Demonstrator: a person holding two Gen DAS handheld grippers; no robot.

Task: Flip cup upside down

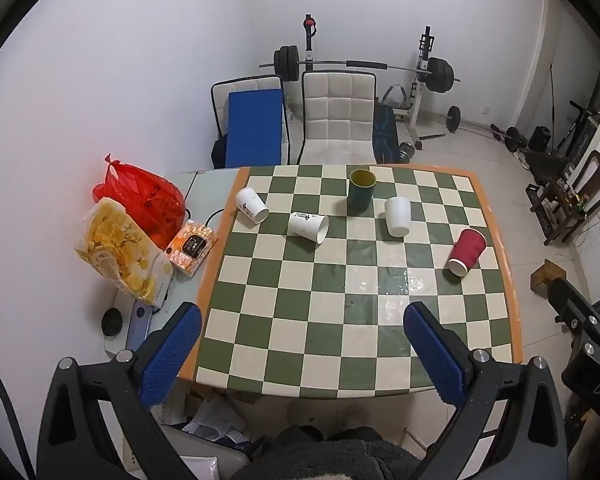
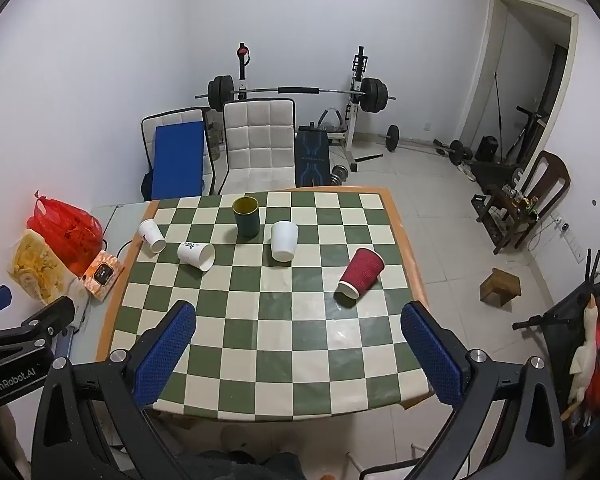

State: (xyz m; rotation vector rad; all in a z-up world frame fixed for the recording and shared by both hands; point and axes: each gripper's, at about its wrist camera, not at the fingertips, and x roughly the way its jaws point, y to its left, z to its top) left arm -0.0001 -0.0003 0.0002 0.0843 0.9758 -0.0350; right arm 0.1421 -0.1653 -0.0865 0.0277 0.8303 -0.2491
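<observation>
A dark green cup (image 1: 361, 189) (image 2: 246, 216) stands upright, mouth up, at the far middle of the checkered table (image 1: 340, 320) (image 2: 284, 344). A plain white cup (image 1: 397, 216) (image 2: 284, 241) stands beside it, to its right. Two printed white cups (image 1: 251, 205) (image 1: 308, 227) (image 2: 152, 236) (image 2: 196, 255) lie on their sides at the far left. A red ribbed cup (image 1: 467, 251) (image 2: 360, 272) lies on its side at the right. My left gripper (image 1: 302, 316) and right gripper (image 2: 300, 314) are open and empty, above the table's near edge.
A red bag (image 1: 140, 200), a snack bag (image 1: 120, 252) and a small box (image 1: 191, 246) sit on a side surface left of the table. Two chairs (image 1: 338, 120) and a barbell rack (image 1: 360, 66) stand behind. A wooden chair (image 2: 520, 200) stands at the right.
</observation>
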